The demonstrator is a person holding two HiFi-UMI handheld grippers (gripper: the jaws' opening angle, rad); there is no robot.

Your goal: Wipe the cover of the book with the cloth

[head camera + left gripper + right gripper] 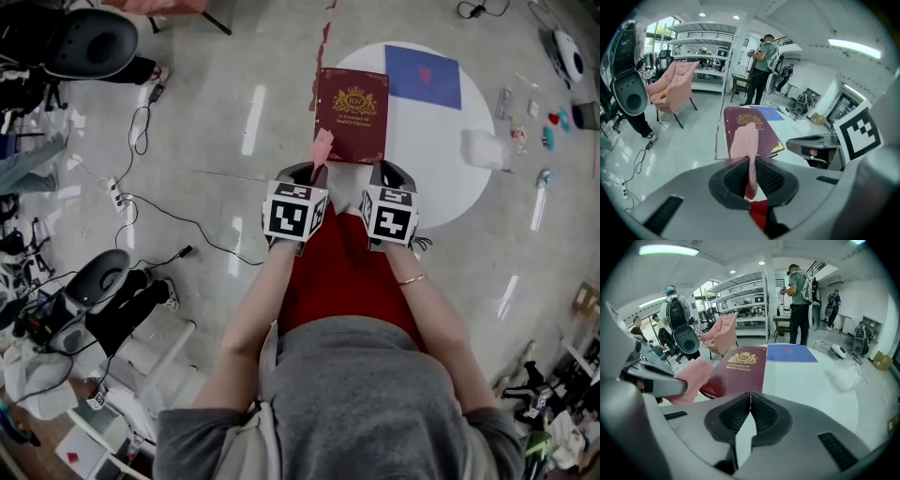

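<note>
- book [352, 114]: burgundy cover, leather-look, low sheen; gold print is shiny
- cloth [745, 140] on the book's near left corner: pink, nubby ribbed weave, matt
- left tool [749, 161], right tool [750, 397]: grey matt plastic shells; black pads [733, 416] cross-hatched, rubbery-looking
- surface [441, 178] under the book: white, smooth, faint gloss
- floor [206, 141] left of the book: grey, polished, glossy reflections
- blue sheet [424, 75] right of the book: flat, matt, paper-like

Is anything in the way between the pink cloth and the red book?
No, nothing visible. The left gripper pinches the cloth, and its free end reaches over the book's near corner. The right gripper is off to the side, shut and empty.
</note>
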